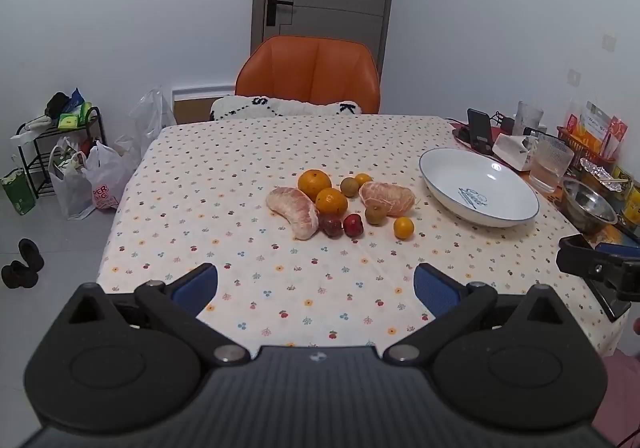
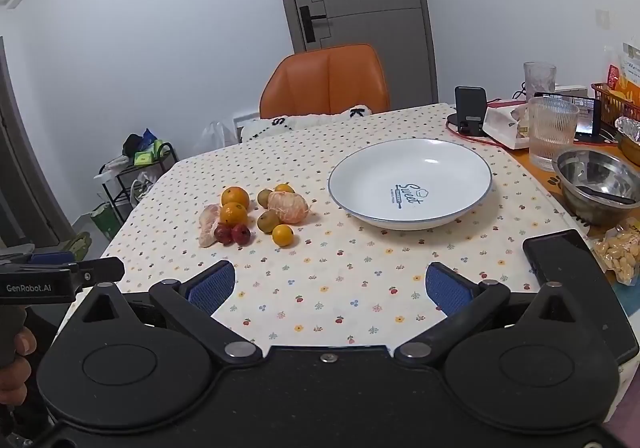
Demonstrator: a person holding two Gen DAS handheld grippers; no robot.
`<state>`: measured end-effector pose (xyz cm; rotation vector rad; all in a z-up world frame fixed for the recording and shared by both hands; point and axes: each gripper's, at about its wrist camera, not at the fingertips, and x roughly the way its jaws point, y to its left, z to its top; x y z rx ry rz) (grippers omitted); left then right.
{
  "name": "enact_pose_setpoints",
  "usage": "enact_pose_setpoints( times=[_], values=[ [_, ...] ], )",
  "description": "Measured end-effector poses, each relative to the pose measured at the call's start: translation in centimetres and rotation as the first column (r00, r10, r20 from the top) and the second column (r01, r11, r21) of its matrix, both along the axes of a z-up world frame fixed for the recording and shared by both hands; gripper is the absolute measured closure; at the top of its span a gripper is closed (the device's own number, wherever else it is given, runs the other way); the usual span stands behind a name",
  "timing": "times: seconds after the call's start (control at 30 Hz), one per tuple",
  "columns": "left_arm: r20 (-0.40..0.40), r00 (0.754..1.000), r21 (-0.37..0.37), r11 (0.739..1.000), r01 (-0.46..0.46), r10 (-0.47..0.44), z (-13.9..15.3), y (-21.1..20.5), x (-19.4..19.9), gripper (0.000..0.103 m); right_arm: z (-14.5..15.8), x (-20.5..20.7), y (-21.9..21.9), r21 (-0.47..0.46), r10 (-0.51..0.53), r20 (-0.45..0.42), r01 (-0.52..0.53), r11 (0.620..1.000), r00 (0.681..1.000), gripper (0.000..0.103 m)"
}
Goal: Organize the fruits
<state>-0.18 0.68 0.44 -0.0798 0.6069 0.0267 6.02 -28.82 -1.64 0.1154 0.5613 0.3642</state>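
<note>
A loose cluster of fruits point(image 1: 340, 205) lies near the middle of the table point(image 1: 248, 175), on a cloth printed with small flowers. Two peeled pomelo pieces bracket it: a curved segment point(image 1: 294, 211) on the left and a rounder chunk point(image 1: 387, 197) on the right. Between them sit two oranges point(image 1: 323, 189), touching each other, with two dark red fruits point(image 1: 342, 225) just in front. Two brownish-green fruits point(image 1: 362, 199) and two small yellow-orange ones, the nearer point(image 1: 403, 227) standing slightly apart, complete the group. To the right of the fruit, apart from it, rests a white plate point(image 2: 440, 159) with a blue rim and the word "Sweet" printed inside; nothing lies in it.

The left gripper point(image 1: 316, 286) hovers over the near edge of the table, its blue-padded fingers point(image 1: 196, 288) spread wide and holding nothing. The right gripper point(image 2: 330, 288) is level beside it, fingers point(image 2: 448, 290) likewise released and empty, pointing between fruit and plate.
</note>
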Motion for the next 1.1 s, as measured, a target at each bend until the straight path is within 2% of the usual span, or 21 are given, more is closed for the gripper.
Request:
enact_pose_setpoints(
  times=[1.1],
  values=[
    [0.011,1.000,-0.007,1.000,-0.007,0.007,0.34,0.13,-0.26,0.000,0.67,-0.55,0.21,-0.019,0.009,0.020,-0.009,1.000,1.000,0.000]
  ],
)
